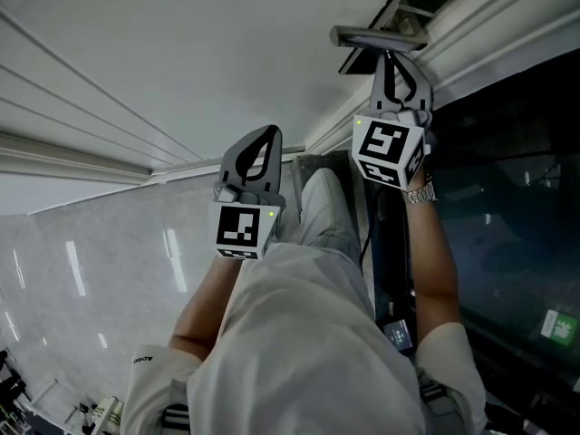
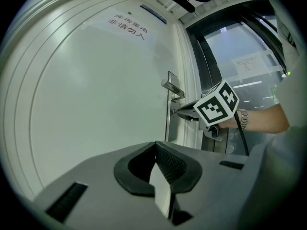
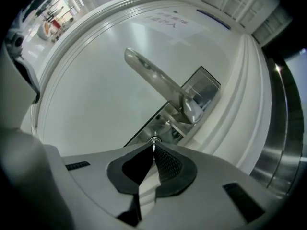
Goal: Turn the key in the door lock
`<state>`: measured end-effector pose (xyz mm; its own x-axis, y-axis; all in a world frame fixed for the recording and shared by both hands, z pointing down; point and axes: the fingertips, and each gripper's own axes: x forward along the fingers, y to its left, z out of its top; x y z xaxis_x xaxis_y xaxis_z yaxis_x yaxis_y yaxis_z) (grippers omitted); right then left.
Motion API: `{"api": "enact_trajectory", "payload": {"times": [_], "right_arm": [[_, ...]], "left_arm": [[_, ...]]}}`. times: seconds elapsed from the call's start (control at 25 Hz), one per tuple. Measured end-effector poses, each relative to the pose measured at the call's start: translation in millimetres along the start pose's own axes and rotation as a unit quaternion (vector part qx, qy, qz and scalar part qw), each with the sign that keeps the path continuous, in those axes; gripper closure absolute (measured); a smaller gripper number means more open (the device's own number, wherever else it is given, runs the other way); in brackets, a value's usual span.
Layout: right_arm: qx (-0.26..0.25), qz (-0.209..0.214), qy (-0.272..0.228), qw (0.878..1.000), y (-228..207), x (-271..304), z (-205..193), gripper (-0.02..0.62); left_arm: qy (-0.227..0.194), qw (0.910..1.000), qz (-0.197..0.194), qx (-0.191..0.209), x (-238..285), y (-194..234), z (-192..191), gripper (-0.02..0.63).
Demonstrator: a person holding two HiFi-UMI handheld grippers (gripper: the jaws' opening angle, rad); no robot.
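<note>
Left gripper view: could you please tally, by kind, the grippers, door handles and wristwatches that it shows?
Grippers: 2, the left gripper and the right gripper
Door handle: 1
Wristwatch: 1
Total: 4

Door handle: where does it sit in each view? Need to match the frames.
Head view: handle at the top, right of centre, just above the right gripper.
Left gripper view: small, right of centre, just above the right gripper.
Right gripper view: large, slanting from upper left down to centre, above the key pinched in the jaws.
Shared landmark: the white door that carries it.
</note>
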<state>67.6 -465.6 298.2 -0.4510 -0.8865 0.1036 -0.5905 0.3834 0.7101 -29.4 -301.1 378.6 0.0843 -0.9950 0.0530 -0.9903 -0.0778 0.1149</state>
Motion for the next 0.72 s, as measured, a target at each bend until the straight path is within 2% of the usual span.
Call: {"api": "enact_trajectory", "payload": {"times": [0.16, 0.44, 0.6, 0.72], "right_arm": [[0.084, 0.009, -0.011, 0.996, -2.0, 1.0, 0.9, 0.584], [0.163, 0.026, -0.011, 0.986, -3.7, 1.6, -0.5, 0.584], [0.247, 0.049, -0.009, 0.968, -6.1, 3.2, -3.2, 0.584], [0.312, 0.061, -0.01, 0.948, -7.0, 2.5, -3.6, 0.584]], "left_arm": [[0.001, 1.0, 0.001, 0.001, 0.1, 0.4, -1.0, 0.598], [0.002, 1.0, -0.001, 0.003, 0.6, -2.8, -2.0, 0.598], [0.004, 1.0, -0.005, 0.003, 1.9, -6.0, -4.4, 0.598], [0.005, 0.9999, -0.008, 0.004, 1.3, -10.0, -4.8, 0.598]]}}
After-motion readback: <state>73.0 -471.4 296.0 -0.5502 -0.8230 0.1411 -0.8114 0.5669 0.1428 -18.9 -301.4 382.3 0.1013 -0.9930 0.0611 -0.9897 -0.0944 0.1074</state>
